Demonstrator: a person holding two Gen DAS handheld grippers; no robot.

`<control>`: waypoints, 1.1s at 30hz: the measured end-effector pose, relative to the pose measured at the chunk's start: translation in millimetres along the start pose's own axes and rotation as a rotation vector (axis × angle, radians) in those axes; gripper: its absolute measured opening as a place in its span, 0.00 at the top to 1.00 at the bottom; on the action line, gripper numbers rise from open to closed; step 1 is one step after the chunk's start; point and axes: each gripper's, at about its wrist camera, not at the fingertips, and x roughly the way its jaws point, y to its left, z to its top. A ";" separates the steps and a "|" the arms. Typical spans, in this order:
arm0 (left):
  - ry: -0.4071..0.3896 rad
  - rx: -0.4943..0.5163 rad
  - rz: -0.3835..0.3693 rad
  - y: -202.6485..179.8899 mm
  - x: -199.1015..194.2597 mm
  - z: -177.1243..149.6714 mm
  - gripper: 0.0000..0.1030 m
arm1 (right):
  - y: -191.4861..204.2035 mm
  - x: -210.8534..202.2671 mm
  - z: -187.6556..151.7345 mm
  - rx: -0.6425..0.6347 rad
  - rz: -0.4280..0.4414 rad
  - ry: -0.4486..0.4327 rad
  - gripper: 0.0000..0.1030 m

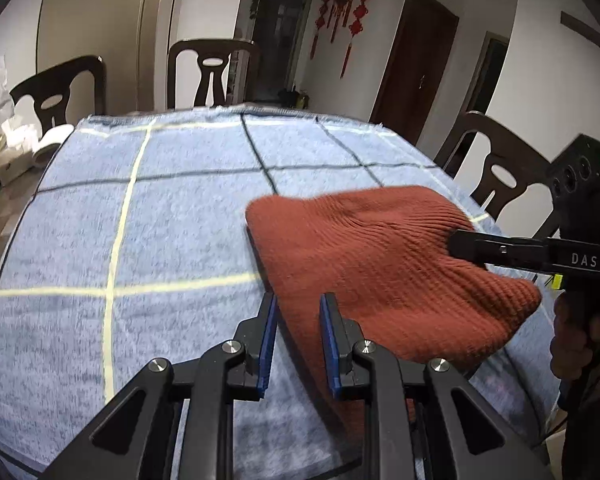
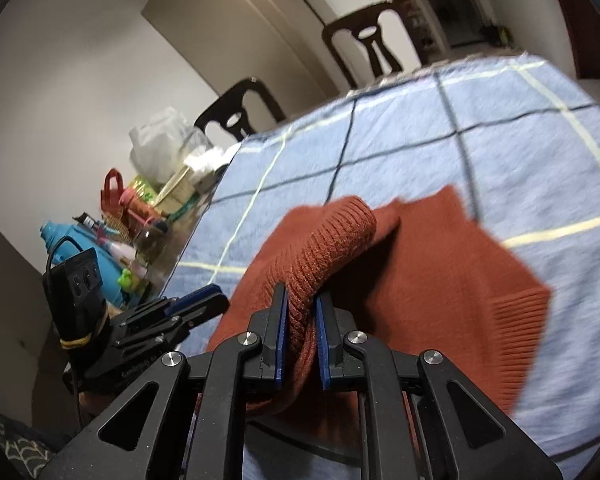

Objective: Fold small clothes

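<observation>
Rust-red knitted garment [image 1: 380,264] lies on the surface, on a blue checked cloth [image 1: 160,208] that covers it, toward the right side in the left wrist view. One ribbed part of the garment [image 2: 332,240] is raised off the cloth in a rolled fold.

Right hand-held gripper [image 2: 302,320]: jaws drawn in on this raised fold, blue pads pressing the knit from both sides. In the left wrist view the same gripper [image 1: 460,246] reaches in from the right, its tip in the fabric.

Left hand-held gripper [image 1: 298,328]: jaws partly open, a gap between the blue pads. The near-left edge of the garment runs between the fingers; the pads do not press on it. In the right wrist view this gripper [image 2: 204,300] sits at the garment's left edge.

Containers: beyond the cloth's left edge stand a red bag [image 2: 112,196], a clear plastic bag [image 2: 160,148] and a blue bottle [image 2: 64,240]; their contents cannot be told
</observation>
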 end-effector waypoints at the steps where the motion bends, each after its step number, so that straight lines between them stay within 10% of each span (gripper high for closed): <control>1: -0.006 0.001 -0.007 -2.4 0.2 2.9 0.77 | -7.5 -8.0 -0.4 0.012 -0.016 -0.015 0.88; 24: 0.058 0.086 -0.079 -46.1 35.7 6.7 0.76 | -79.4 -23.5 -31.2 0.161 -0.105 -0.020 0.86; 33: 0.027 0.110 -0.109 -55.1 13.1 1.5 0.77 | -19.1 -55.1 -38.4 -0.074 -0.160 -0.059 0.86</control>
